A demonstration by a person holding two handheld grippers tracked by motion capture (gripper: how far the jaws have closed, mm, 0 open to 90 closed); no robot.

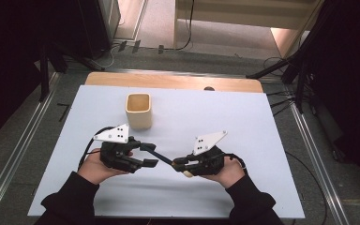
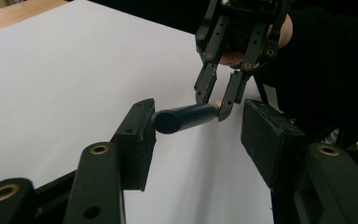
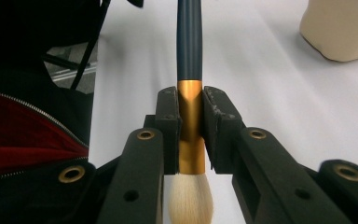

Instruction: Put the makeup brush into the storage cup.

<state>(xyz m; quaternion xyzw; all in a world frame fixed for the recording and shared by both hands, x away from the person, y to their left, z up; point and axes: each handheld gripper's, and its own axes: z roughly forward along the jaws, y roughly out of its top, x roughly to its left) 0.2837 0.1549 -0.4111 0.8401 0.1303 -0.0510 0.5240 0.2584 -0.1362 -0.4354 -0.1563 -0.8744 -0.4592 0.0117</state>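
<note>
A brush (image 1: 161, 156) with a dark blue handle, a gold ferrule (image 3: 189, 116) and pale bristles (image 3: 191, 200) hangs above the white table between both hands. My right gripper (image 1: 180, 164) is shut on the ferrule, with the bristles pointing back toward the hand. The handle's free end (image 2: 186, 117) reaches between the jaws of my left gripper (image 1: 151, 154), which stands open. That end lies close beside one jaw, and the other jaw is well apart from it. In the left gripper view the right gripper (image 2: 214, 100) pinches the brush's far end.
A cream square cup (image 1: 138, 110), upright and open at the top, stands on the white sheet (image 1: 243, 122) behind the left gripper. A wooden table edge (image 1: 168, 80) runs along the far side. The cup's base (image 3: 342, 28) appears at the upper right in the right gripper view.
</note>
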